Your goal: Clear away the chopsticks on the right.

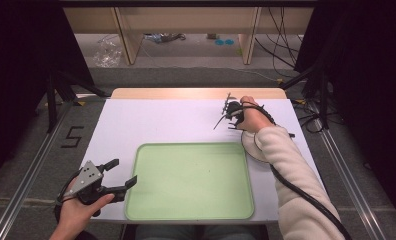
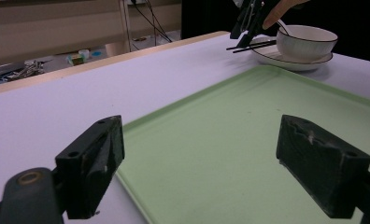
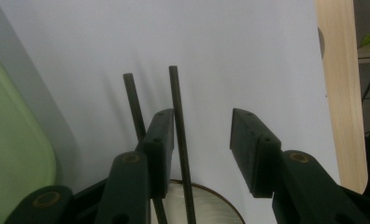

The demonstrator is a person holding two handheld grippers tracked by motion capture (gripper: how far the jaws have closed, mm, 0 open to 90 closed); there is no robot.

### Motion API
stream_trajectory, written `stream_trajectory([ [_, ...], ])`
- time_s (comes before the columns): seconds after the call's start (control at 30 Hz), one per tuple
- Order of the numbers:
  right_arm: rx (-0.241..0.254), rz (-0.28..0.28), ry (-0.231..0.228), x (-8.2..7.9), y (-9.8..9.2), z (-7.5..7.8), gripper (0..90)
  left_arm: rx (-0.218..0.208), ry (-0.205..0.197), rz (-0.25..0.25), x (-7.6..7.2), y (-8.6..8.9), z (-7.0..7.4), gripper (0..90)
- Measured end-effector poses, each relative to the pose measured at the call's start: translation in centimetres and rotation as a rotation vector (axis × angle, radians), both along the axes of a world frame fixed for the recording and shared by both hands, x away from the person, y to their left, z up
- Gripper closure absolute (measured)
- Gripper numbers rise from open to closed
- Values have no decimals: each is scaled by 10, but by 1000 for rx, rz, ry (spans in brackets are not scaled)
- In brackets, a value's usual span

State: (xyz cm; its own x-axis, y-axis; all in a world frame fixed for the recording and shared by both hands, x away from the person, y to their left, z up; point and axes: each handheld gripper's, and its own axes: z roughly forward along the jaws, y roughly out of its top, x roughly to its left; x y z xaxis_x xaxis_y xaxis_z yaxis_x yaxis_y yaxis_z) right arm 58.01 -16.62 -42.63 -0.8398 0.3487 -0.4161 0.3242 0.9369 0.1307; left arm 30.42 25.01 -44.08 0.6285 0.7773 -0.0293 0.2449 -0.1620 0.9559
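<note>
Two black chopsticks (image 3: 176,135) lie across the rim of a white plate (image 2: 272,57) near the right edge of the surface (image 1: 151,122), toward its far corner, their free ends reaching out over the bare white top. In the right claw's view, one chopstick runs up between the jaws, close against the inner face of one of them, while the other passes outside that same jaw; the opposite jaw stands well apart from both sticks, so the right claw (image 3: 202,133) is released — nothing is pinched. The plate carries a white bowl (image 2: 307,41) with a dark line round its rim; a pale handle leans out of the bowl in the left claw's view, but what else the bowl holds cannot be told from that angle. From the high view the right claw (image 1: 229,111) sits just beyond the plate, with the person's cream sleeve (image 1: 291,175) covering most of the crockery.

One green tray (image 1: 190,181) takes up the middle of the near edge, its flat bed bare apart from a few tiny specks. It lies just beside the plate, not touching it as far as the left claw's view shows.

At the near left corner the left claw (image 1: 120,175) is held level beside the tray's left rim, its jaws spread wide and gripping nothing — the tray's corner (image 2: 141,126) shows between them.
</note>
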Motion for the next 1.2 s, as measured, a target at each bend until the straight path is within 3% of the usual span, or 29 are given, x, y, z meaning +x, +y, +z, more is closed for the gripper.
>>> stream_trajectory([
  [0.33,-18,11,9,1,0,-6,640,1,1,0,0,0,0,151],
  [0.53,6,0,15,1,-2,-7,669,1,1,-1,0,0,0,152],
  [0.97,14,1,31,2,-1,-8,802,2,1,-1,0,0,0,152],
  [1.2,10,27,39,1,-1,-9,875,1,1,1,0,0,0,152],
])
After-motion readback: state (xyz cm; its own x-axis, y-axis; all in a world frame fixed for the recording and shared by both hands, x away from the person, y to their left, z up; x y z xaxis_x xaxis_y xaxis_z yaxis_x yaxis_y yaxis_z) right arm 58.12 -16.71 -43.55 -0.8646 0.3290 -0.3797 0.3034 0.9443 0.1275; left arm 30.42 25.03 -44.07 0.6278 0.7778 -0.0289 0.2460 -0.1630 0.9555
